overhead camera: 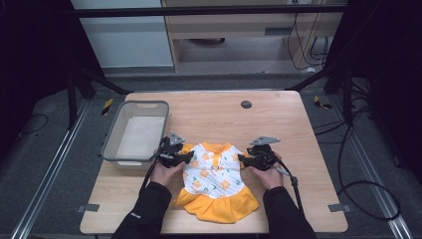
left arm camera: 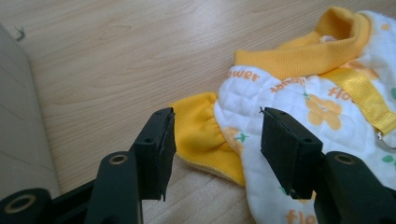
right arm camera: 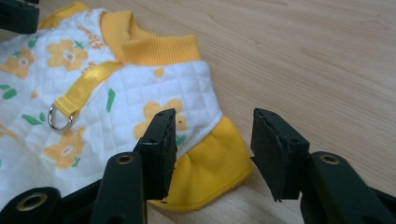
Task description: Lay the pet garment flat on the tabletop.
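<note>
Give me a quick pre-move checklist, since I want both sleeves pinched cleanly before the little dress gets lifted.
1. Left tool open over its sleeve: ok; the jaws stand apart with the yellow left sleeve between them, pads not pressing.
2. Right tool open over its sleeve: ok; the yellow right sleeve lies between the jaws, ungripped.
3. Dress lying flat on the table: ok, spread face up, collar away from the person.
4. Metal ring clear of both tools: ok, it sits mid-chest.
5. Grey bin clear of the left hand: ok, beside it but apart.
6. Pads low enough to catch fabric: cannot tell.
</note>
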The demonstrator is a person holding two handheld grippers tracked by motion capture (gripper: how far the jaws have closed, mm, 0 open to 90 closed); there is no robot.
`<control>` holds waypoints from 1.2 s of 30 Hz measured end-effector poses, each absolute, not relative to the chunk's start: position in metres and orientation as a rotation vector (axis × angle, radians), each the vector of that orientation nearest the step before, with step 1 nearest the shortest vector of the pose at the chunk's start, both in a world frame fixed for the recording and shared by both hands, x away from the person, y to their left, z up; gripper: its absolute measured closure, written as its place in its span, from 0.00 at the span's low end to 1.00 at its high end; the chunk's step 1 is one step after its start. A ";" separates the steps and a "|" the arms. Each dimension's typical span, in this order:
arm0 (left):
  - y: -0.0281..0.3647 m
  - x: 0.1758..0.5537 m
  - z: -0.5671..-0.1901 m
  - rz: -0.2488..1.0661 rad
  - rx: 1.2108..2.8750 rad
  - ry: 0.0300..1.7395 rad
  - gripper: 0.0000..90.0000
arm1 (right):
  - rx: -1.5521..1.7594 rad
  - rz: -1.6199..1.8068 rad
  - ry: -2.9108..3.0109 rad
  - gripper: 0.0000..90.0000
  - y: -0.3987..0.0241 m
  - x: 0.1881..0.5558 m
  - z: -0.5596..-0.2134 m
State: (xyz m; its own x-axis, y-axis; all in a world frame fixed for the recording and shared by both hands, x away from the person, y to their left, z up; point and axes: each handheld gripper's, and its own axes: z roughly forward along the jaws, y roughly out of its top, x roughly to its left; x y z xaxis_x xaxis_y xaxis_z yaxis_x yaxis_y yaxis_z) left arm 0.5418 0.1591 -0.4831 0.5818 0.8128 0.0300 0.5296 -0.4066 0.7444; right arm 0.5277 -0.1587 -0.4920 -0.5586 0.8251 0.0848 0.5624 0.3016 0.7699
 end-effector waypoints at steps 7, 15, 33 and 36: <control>0.156 0.548 -0.495 0.477 2.145 1.076 0.59 | 1.269 1.110 2.273 0.60 -0.155 0.531 -0.500; 0.153 0.546 -0.496 0.448 2.135 1.087 0.71 | 1.279 1.113 2.333 0.84 -0.149 0.531 -0.501; 0.154 0.544 -0.436 0.574 1.978 1.000 0.91 | 1.108 1.253 2.138 0.91 -0.150 0.531 -0.449; 0.148 0.554 -0.425 0.652 1.940 1.006 0.82 | 1.096 1.231 2.040 0.89 -0.146 0.539 -0.438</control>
